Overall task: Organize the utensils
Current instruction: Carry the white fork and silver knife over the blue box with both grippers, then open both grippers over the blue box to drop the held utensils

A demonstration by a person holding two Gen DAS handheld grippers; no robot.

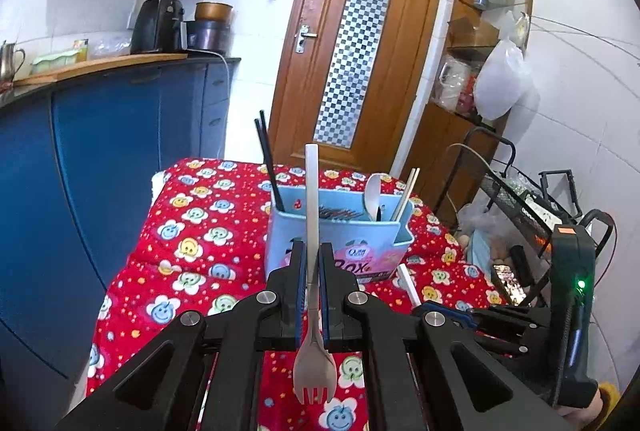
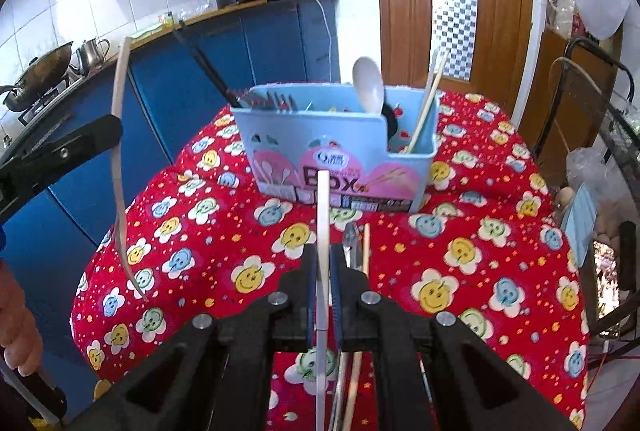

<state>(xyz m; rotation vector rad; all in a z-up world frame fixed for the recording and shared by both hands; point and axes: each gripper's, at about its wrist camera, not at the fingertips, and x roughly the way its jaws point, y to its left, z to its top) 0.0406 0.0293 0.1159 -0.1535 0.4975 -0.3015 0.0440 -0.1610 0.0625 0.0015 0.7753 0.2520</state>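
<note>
My left gripper (image 1: 312,251) is shut on a pale fork (image 1: 311,191), handle pointing up and away, tines (image 1: 314,387) hanging toward the camera. Just beyond it stands the light blue utensil box (image 1: 340,237) on the red flowered tablecloth (image 1: 192,231). The box holds black chopsticks (image 1: 268,167), dark forks, a white spoon (image 2: 369,87) and wooden chopsticks (image 2: 428,107). My right gripper (image 2: 323,251) is shut on a long white utensil (image 2: 323,207) in front of the box (image 2: 336,147); its lower end is hidden. The left gripper (image 2: 114,139) with the fork (image 2: 119,99) shows at the left.
A wooden chopstick (image 2: 366,243) and a metal utensil (image 2: 351,241) lie on the cloth (image 2: 480,251) under my right gripper. Blue cabinets (image 1: 100,151) run along the left, a wooden door (image 1: 352,43) stands behind, and a black wire rack (image 1: 516,199) is on the right. A hand (image 2: 16,331) shows at lower left.
</note>
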